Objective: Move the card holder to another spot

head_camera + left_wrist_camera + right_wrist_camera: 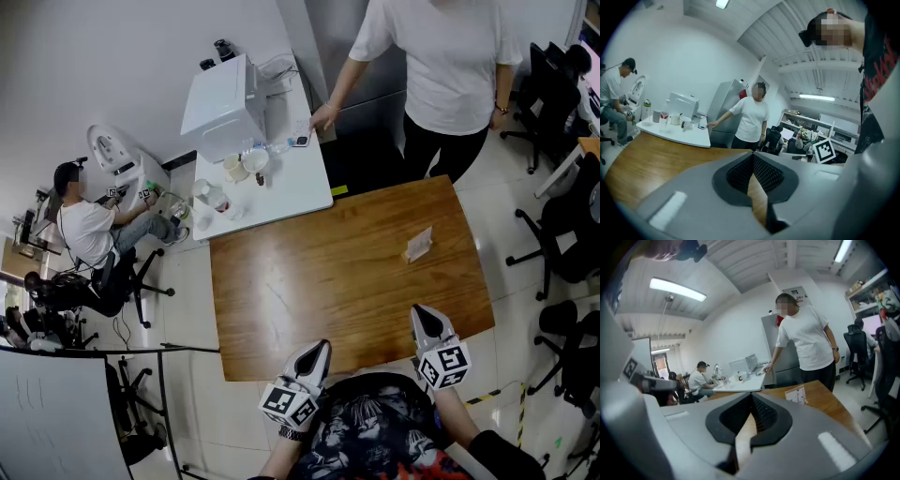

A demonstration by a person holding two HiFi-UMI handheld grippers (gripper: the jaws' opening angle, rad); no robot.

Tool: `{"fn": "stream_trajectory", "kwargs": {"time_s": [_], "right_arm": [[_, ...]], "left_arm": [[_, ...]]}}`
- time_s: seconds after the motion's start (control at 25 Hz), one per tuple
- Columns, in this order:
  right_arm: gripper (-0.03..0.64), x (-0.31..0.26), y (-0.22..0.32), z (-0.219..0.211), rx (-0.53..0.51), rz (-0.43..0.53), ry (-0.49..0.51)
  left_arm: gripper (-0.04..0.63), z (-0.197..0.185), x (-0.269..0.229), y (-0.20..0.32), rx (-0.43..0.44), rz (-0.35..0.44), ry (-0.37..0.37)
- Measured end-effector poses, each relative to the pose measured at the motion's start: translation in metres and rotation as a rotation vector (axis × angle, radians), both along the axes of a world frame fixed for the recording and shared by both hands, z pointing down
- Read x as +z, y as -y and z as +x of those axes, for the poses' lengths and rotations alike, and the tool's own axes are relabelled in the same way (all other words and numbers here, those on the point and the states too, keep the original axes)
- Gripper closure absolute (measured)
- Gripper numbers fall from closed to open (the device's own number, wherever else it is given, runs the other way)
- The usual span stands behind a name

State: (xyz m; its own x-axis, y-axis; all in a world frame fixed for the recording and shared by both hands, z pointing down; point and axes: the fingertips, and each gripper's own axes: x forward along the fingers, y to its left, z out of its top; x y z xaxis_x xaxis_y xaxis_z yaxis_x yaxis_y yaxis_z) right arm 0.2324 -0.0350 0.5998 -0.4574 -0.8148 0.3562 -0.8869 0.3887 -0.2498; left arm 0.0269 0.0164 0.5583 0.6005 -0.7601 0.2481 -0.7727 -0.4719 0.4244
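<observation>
Card holder [419, 244] stands upright on the wooden table [328, 281], toward its far right side, with nothing touching it. Both grippers hang at the near edge, well apart from it. The left gripper [319, 352] has its jaws closed tip to tip with nothing between them, and the right gripper [424, 319] is the same, clenched and empty. Beyond the far edge a person in a white shirt [441, 66] rests a hand on a cluttered white table [300, 187].
</observation>
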Motion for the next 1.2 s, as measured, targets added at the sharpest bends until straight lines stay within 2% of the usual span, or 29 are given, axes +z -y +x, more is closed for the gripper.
{"fn": "stream_trajectory", "kwargs": {"time_s": [0.12,0.2,0.24,0.36,0.44,0.56,0.68,0.84,0.92,1.04,1.2], "right_arm": [[0.602,0.042,0.009,0.027,0.002,-0.046,-0.104],[0.326,0.077,0.020,0.042,-0.026,-0.098,-0.187],[0.252,0.095,0.028,0.048,-0.037,-0.123,-0.231],[0.093,0.148,0.064,0.063,-0.042,-0.204,-0.287],[0.035,0.180,0.099,0.071,-0.024,-0.256,-0.307],[0.035,0.219,0.156,0.076,-0.007,-0.306,-0.347],[0.035,0.238,0.193,0.067,-0.036,-0.348,-0.371],[0.037,0.255,0.208,0.053,-0.098,-0.357,-0.424],[0.037,0.258,0.204,0.051,-0.097,-0.352,-0.440],[0.037,0.253,0.179,0.061,-0.009,-0.361,-0.423],[0.038,0.215,0.116,0.104,0.213,-0.346,-0.367]], "left_arm": [[0.594,0.007,-0.002,-0.001,0.005,-0.044,0.002],[0.594,0.007,0.002,-0.001,-0.002,-0.062,0.019],[0.594,0.004,0.006,-0.001,-0.013,-0.072,0.025],[0.594,-0.005,0.014,-0.004,-0.066,-0.130,0.036],[0.594,-0.007,0.022,-0.009,-0.085,-0.161,0.049],[0.594,-0.009,0.026,-0.016,-0.102,-0.189,0.095],[0.594,-0.015,0.026,-0.022,-0.142,-0.208,0.129],[0.594,-0.027,0.030,-0.030,-0.192,-0.219,0.134],[0.594,-0.029,0.032,-0.029,-0.195,-0.225,0.139],[0.594,-0.028,0.033,-0.023,-0.167,-0.226,0.144],[0.594,-0.021,0.037,-0.007,-0.105,-0.167,0.151]]}}
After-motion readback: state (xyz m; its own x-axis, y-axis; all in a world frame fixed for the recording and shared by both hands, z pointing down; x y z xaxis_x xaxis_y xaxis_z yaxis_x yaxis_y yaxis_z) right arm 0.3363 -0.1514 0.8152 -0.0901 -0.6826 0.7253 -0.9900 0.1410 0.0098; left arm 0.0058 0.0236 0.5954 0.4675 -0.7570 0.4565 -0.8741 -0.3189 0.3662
